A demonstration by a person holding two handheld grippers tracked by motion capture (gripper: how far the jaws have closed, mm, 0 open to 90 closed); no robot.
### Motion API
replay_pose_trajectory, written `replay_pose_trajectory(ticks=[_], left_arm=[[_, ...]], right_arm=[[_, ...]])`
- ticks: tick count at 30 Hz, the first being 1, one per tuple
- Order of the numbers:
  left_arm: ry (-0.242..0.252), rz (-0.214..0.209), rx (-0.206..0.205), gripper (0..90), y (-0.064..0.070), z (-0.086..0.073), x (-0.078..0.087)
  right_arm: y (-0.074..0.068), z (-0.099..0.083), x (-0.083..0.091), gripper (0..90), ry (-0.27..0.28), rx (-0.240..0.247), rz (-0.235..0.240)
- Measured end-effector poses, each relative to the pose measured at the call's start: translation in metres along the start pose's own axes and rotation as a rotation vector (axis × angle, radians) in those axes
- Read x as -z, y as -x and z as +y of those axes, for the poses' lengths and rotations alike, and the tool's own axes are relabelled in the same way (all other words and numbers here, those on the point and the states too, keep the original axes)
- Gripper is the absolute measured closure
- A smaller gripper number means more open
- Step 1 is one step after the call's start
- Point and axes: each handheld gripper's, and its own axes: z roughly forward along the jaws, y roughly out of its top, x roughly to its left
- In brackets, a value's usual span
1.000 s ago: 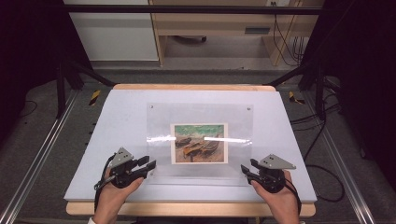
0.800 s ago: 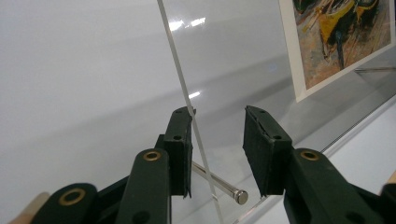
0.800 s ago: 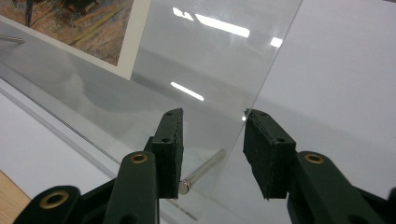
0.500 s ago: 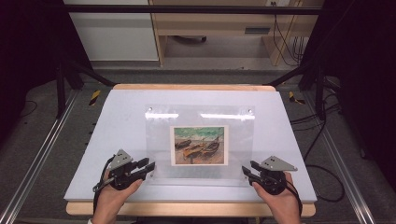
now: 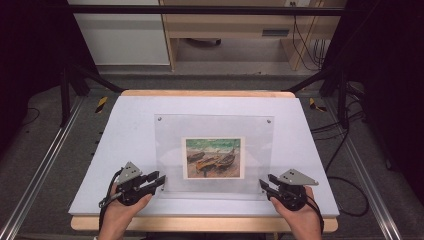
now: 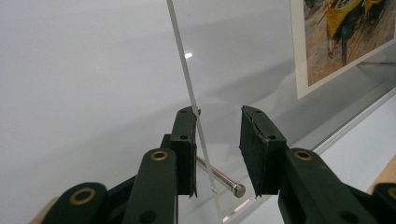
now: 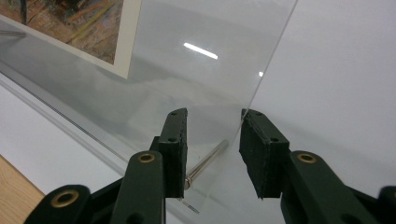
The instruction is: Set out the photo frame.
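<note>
No readable text, labels, brands or numbers, painted print [image 5: 213, 158] bears no legible lettering

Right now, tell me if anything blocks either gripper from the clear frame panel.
Nothing visible does. The left gripper and right gripper each have open jaws straddling a lower corner edge of the clear panel, beside its metal pins.

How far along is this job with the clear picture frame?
The clear frame with the boat picture already seems tilted up from the white table, its near edge down. In hand: the left gripper and right gripper sit at its lower corners, jaws open around the sheet's edges near the metal pins, one pad touching. Clamping and whatever move follows look still to come.
</note>
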Motion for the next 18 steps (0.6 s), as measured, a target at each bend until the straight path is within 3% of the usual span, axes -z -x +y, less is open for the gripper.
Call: replay_pose_trajectory(ticks=[18], left_arm=[[-0.011, 0.002, -0.014, 68.0, 0.0022, -0.0032, 0.0022]], right_arm=[[-0.0021, -0.0035, 0.0008, 63.1, -0.008, 0.001, 0.008]])
